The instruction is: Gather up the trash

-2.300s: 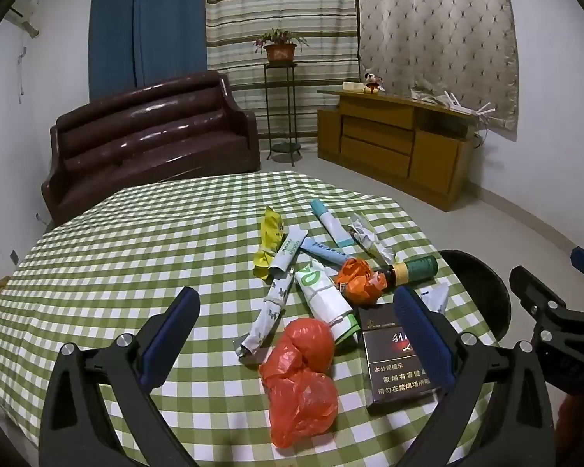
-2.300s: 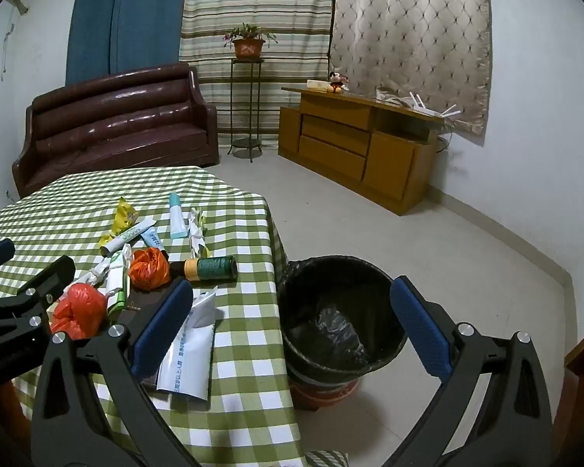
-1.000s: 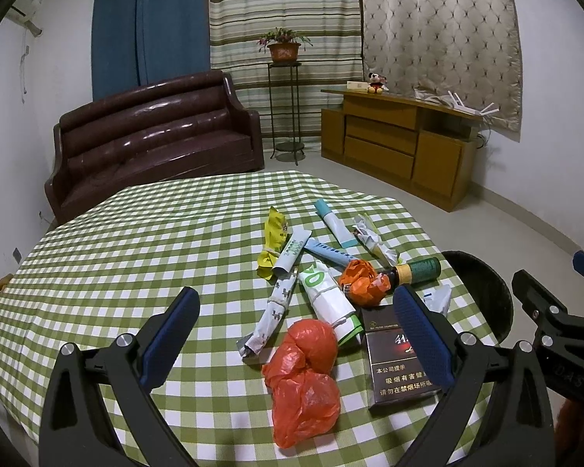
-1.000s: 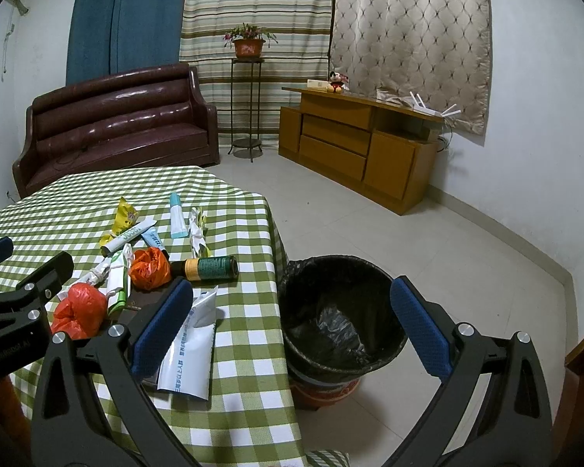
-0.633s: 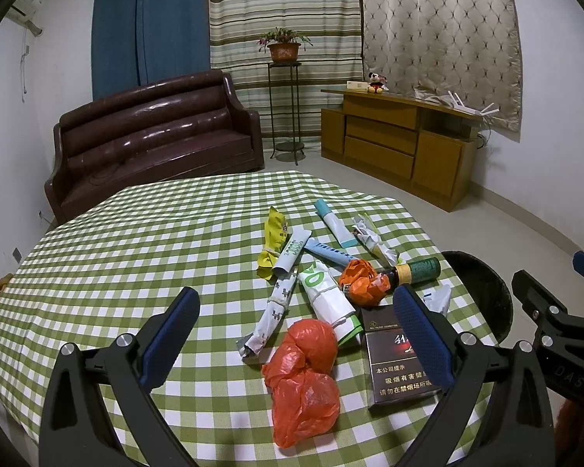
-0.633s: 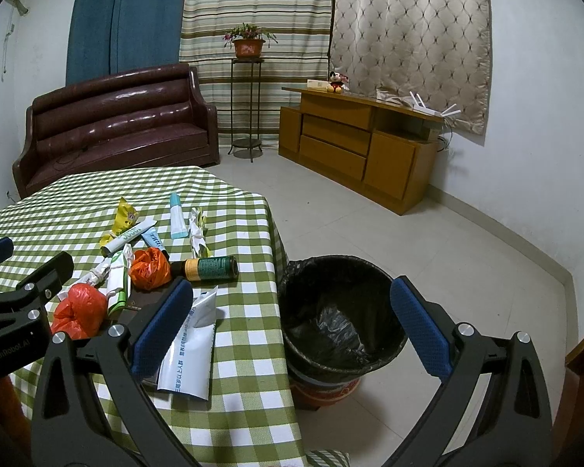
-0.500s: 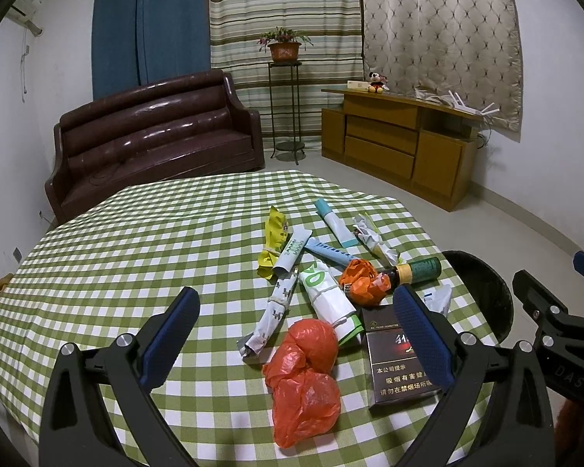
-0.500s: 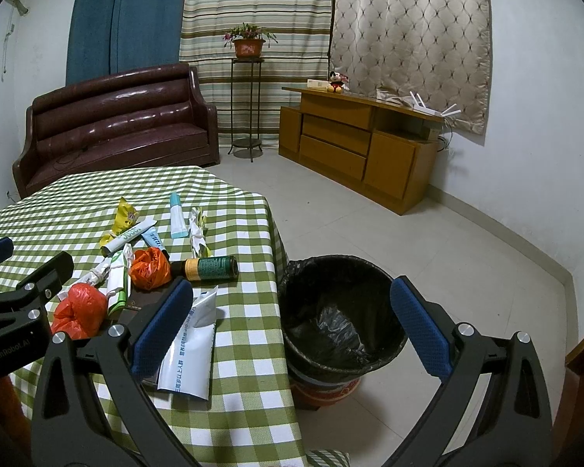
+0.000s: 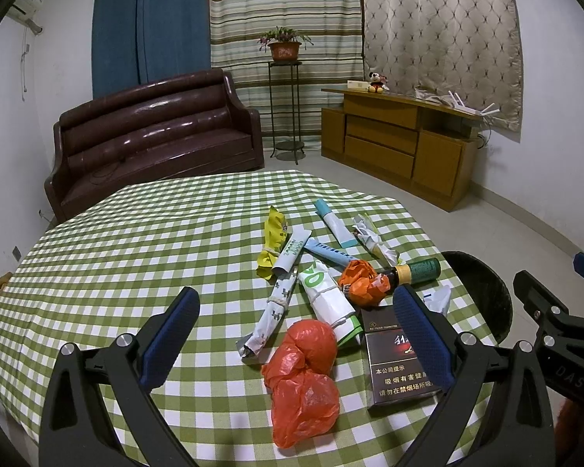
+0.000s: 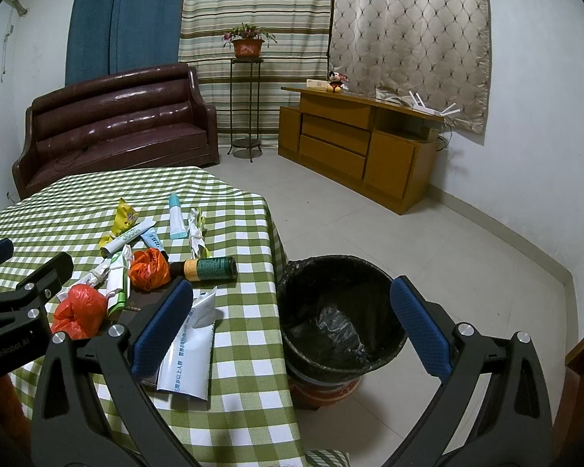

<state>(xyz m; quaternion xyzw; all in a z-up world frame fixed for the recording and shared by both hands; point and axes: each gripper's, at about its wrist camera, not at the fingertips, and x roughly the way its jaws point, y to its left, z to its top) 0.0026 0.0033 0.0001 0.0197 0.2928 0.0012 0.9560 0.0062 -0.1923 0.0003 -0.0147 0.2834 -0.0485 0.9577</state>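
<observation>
Room: white walls, blue and striped curtains, a brown leather sofa [image 9: 155,132], a wooden sideboard [image 10: 354,144] and a potted plant [image 9: 285,43] on a tall stand.
Surface: green-and-white checked cloth [image 9: 116,257], with the trash gathered near its right edge.
Trash pile: a red plastic bag [image 9: 303,381] nearest the camera, just beside a dark cigarette box [image 9: 397,362]; behind them a crumpled orange bag [image 9: 364,282], a green-labelled bottle [image 10: 210,268] on its side, a yellow wrapper [image 9: 274,241], several rolled paper tubes and a blue-capped tube [image 9: 333,222].
White pouch: [image 10: 190,350] flat at the cloth's right edge, by the bin.
Bin: black-lined trash bin [image 10: 338,315] on the floor, just beside the surface.
Left hand-held gripper: [image 9: 296,334] jaws wide apart, holding nothing, above the red bag and cigarette box.
Right hand-held gripper: [image 10: 292,330] jaws wide apart, holding nothing, spanning the surface's edge and the bin.
</observation>
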